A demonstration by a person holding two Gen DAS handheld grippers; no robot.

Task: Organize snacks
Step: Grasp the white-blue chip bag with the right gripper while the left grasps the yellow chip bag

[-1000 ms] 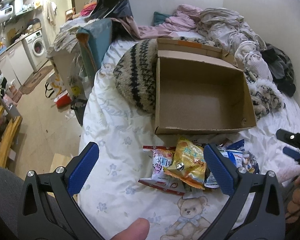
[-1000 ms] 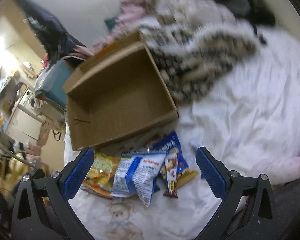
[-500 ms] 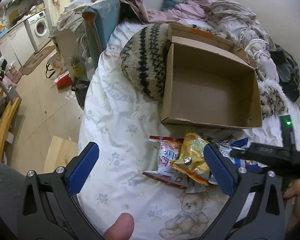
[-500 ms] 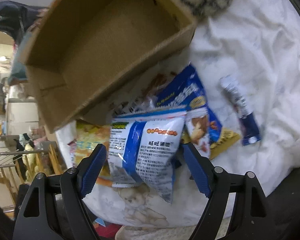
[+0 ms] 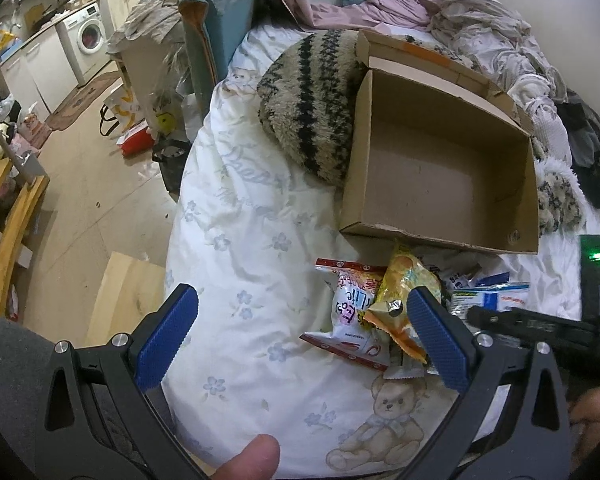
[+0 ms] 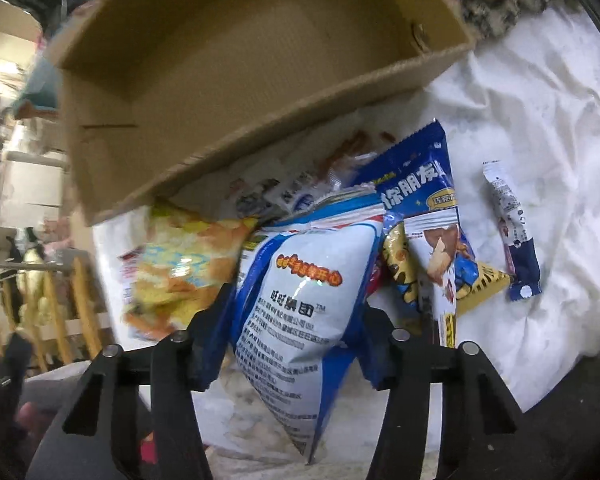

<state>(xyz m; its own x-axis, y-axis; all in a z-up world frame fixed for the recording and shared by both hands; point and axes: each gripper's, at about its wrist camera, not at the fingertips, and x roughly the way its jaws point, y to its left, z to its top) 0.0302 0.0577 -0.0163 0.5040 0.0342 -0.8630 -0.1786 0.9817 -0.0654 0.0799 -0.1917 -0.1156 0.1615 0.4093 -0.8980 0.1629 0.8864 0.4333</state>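
Note:
An open cardboard box [image 5: 440,240] lies empty on the bed, with a heap of snack packets in front of it. My left gripper [image 5: 302,308] hangs open over the flowered sheet; its right finger hides part of a yellow-orange bag [image 5: 404,292], which lies beside a pink-white bag [image 5: 352,312]. In the right wrist view the box [image 6: 240,60] fills the top. My right gripper [image 6: 296,304] is closing on a white and blue snack bag [image 6: 300,292], its pads against the bag's sides. A dark blue bag [image 6: 416,176] and a thin stick packet [image 6: 512,232] lie to its right.
A striped fuzzy cushion [image 5: 308,100] leans on the box's left wall, and crumpled clothes [image 5: 460,12] are piled behind the box. The bed's edge drops to the floor [image 5: 80,200] on the left, near a wooden chair [image 5: 8,220]. A person's fingertip [image 5: 256,456] shows below.
The right gripper has dropped toward the snack heap and its jaws have narrowed around the white and blue bag. The left gripper has drifted slightly and stays open.

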